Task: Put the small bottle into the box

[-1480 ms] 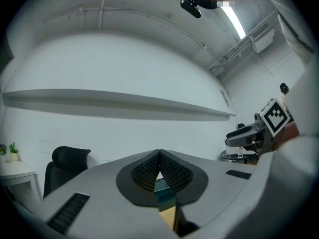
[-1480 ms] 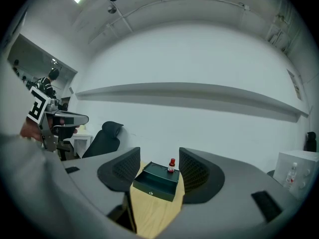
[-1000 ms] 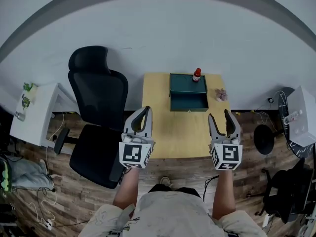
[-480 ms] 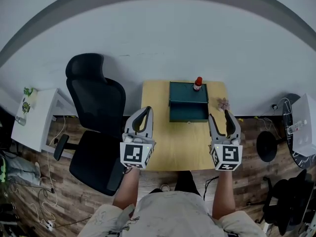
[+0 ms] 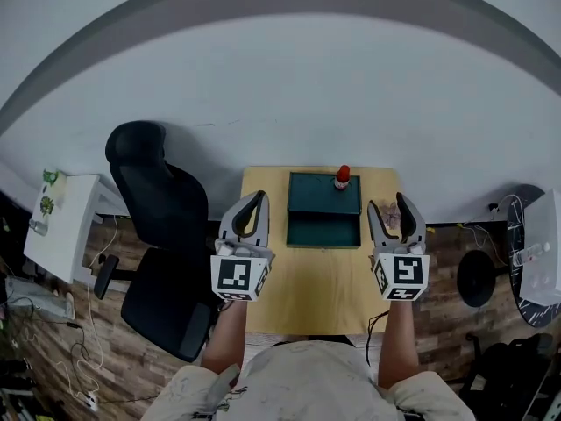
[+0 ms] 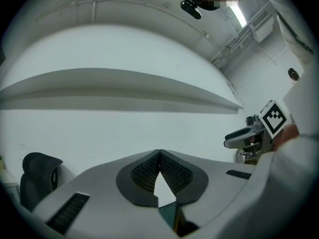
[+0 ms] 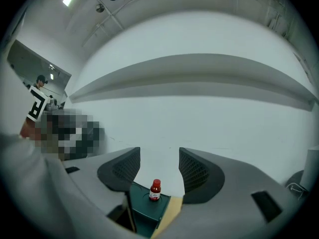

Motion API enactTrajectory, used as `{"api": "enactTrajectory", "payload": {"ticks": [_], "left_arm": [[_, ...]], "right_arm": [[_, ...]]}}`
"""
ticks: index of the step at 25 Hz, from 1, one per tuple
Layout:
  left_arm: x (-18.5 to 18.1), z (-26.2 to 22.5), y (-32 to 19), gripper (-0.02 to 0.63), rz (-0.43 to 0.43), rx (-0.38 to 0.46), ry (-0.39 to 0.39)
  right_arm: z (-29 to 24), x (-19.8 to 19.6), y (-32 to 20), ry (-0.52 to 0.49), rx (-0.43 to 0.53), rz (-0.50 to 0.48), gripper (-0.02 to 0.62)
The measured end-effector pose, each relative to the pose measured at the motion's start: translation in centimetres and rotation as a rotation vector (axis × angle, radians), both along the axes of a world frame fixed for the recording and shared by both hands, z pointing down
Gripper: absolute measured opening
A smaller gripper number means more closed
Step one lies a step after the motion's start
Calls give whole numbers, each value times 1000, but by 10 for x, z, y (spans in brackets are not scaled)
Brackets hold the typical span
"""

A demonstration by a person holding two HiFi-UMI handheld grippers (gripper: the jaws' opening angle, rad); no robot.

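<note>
Stock as I see it from the remote station, left to right:

1. Cabinet (image 5: 63,226). White, on the wood floor, well to the left of my left gripper.
2. Chair (image 5: 166,209). Black office type, just left of the left gripper, beside the table's left edge.
3. Left gripper (image 5: 256,196). Held above the table's near left part. In its own view the jaw tips meet and there is nothing between them. The left cube (image 5: 238,274) carries a black-and-white square pattern with no letters.
4. Table (image 5: 316,279). Pale wood, below and ahead of both grippers.
5. Box (image 5: 323,196). Dark green, ahead of the tools and between them, at the table's far side. Its near half looks open and sunken. I find no writing on it. In the right gripper view it sits low in the gap (image 7: 144,210).
6. Bottle (image 5: 342,178). Small, with a red cap and a pale label whose print is too small for me to read. It stands upright on top of the box, toward the far right corner. It lies ahead of the right gripper and a little to its left. In that gripper's view it shows between the jaws (image 7: 155,189), well beyond them and touching neither.
7. Right gripper (image 5: 389,204). Held above the table's near right part, jaws well apart and empty. The right cube (image 5: 401,276) has a square pattern and no text.
8. Round black base (image 5: 476,279). On the floor, right of the right gripper.
</note>
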State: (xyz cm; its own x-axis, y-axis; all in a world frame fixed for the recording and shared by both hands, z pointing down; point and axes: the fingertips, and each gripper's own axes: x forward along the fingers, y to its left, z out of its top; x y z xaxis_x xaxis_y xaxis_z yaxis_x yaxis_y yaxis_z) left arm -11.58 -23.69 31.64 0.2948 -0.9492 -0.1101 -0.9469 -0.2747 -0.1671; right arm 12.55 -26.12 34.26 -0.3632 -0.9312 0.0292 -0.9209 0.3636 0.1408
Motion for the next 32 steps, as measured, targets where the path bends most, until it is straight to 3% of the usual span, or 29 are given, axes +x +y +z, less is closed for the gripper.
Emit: {"api": "enactTrajectory", "payload": {"ticks": [16, 32], "left_arm": [[55, 12, -75, 8, -53, -49, -31], [21, 37, -101, 8, -47, -77, 25]], "right_arm": [[15, 42, -84, -35, -37, -71, 255], [40, 11, -105, 44, -88, -57, 255]]}}
